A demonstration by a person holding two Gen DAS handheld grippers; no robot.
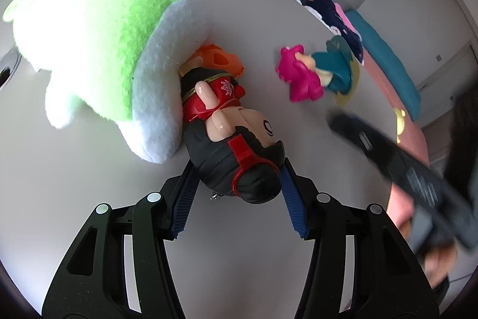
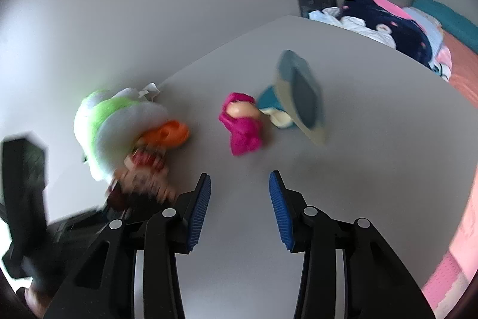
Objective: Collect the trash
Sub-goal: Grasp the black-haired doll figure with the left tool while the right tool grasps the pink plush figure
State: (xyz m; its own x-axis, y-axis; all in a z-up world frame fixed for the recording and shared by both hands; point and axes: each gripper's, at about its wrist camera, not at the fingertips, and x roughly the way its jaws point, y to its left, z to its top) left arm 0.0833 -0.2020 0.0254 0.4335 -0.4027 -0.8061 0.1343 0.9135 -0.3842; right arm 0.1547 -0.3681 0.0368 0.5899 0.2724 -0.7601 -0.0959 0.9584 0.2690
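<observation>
Left hand-held gripper [image 1: 239,178]: blue ribbed pads either side of the dark-haired head of a figurine [image 1: 230,136] in red and black, lying on its side on the white desk [image 1: 74,199]. Pads at or very close to the head; actual contact not resolvable, so grip undetermined. Right hand-held gripper [image 2: 240,193]: jaws partly apart, nothing between them, only bare desk [image 2: 373,169] ahead.

Left wrist view only: sharp detail of the figurine (red headband, flower mark on the red top, orange piece by its feet), feet end tucked against a large green-and-white plush toy [image 1: 101,50]. Right hand-held gripper seen there as a blurred dark bar at right edge, a hand below it.

Right wrist view only: same figurine [image 2: 143,172] smeared by motion blur at lower left, plush [image 2: 113,124] behind it, crumpled white paper scrap [image 2: 149,88] at the plush's far side near the desk's edge. Left hand-held gripper a dark blur at far left.

Both views: small pink-haired doll [image 2: 242,124] in teal, lying on the desk just beside a tilted teal-and-cream disc [image 2: 301,97]. Doll ahead of the right hand-held gripper, slightly left of its centreline, apart from the pads. Bed with dark patterned and pink bedding [image 2: 403,29] beyond the desk.
</observation>
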